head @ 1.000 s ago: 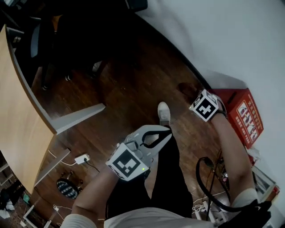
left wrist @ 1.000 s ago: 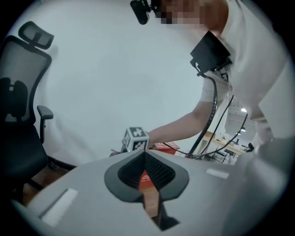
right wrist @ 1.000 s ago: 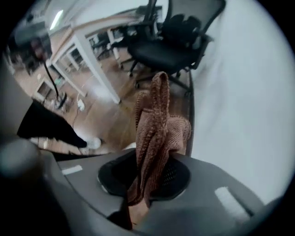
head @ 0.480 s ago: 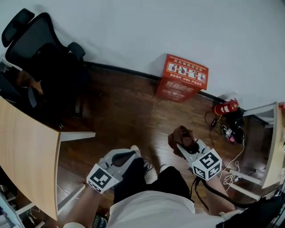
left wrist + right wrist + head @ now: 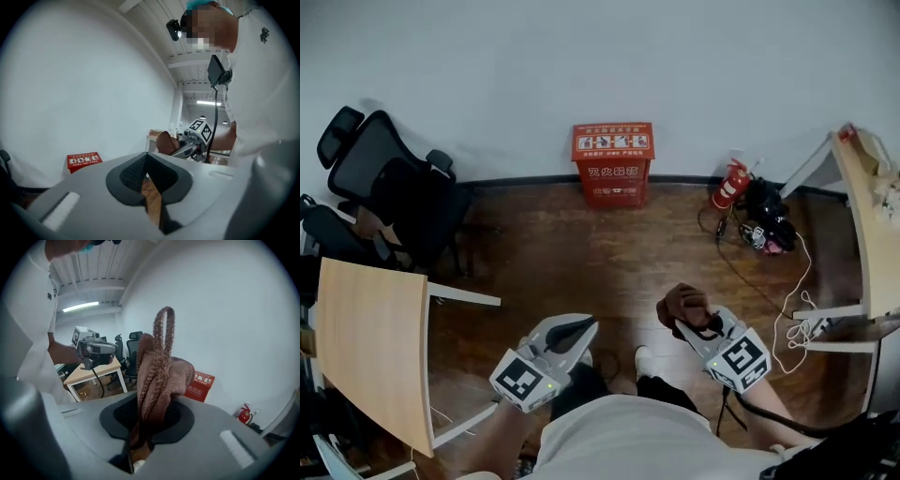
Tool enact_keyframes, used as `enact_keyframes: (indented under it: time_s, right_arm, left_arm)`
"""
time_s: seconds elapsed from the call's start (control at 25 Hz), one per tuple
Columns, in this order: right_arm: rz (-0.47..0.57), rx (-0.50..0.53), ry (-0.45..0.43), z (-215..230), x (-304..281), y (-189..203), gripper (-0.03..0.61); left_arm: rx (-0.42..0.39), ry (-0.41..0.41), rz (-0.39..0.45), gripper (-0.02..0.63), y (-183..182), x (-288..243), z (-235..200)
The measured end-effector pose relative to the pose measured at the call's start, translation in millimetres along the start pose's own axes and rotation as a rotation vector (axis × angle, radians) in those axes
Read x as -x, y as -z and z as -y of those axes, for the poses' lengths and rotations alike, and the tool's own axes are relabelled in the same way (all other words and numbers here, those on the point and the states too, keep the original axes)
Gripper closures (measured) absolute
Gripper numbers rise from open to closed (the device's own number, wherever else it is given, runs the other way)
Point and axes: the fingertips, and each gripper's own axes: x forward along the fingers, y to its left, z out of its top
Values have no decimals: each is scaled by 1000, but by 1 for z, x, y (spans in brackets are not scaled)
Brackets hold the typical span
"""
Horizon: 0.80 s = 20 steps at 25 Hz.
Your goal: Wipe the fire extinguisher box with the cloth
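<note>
Loosely bunched brown knit cloth point(image 5: 159, 376), perhaps looped, in right gripper point(image 5: 684, 319) jaws

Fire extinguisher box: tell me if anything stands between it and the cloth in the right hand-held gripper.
Nothing visible does. Only bare wooden floor lies between the cloth, clamped in the right hand-held gripper, and the fire extinguisher box at the wall.

White tee point(image 5: 628, 439); grey L tongs point(image 5: 581, 327), R tongs point(image 5: 688, 325).

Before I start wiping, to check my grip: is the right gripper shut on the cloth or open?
Shut on the cloth: the right gripper pinches the brown knit, which stands up between its jaws.
</note>
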Motion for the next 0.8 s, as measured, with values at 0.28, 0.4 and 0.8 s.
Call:
enact_keyframes:
  time_s: [0.28,0.4,0.8]
  right_arm:
    - [65,-15,121,-47,66,4,515]
    - [93,20,140,-74,64,-16,517]
    - [128,88,147,-172,25,-63,517]
  left_arm:
    - [-19,102,36,614,-27,22,57]
    - [-58,119,41,614,-34,49,62]
    - [-122,100,59,614,-21,151,49]
